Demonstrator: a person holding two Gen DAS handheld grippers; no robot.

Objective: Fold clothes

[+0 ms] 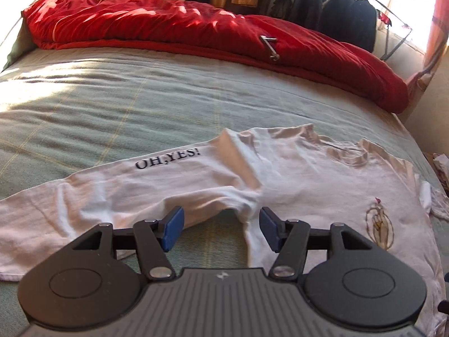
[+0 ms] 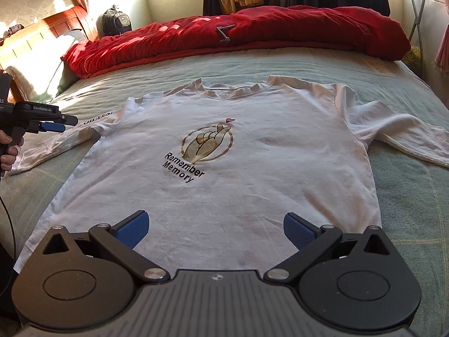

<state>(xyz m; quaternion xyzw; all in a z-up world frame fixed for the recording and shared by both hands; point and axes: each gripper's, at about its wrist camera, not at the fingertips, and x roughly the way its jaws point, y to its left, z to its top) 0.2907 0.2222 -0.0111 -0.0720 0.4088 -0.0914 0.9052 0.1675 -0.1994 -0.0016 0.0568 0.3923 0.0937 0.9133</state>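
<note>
A white long-sleeved shirt lies flat, front up, on the green bedspread, with a hand print and "Remember Memory" on its chest. My right gripper hovers open over the shirt's lower hem, nothing between its blue pads. In the left wrist view the shirt spreads to the right and its sleeve, marked "OH,YES!", runs to the left. My left gripper stands open just above the armpit, pads clear of the cloth. In the right wrist view the left gripper is at the far left over that sleeve. The other sleeve lies out to the right.
A rumpled red duvet with a small metal tool on it fills the far side of the bed. Behind it are a backpack and hanging clothes. A wooden headboard is at the left. A hand holds the left gripper.
</note>
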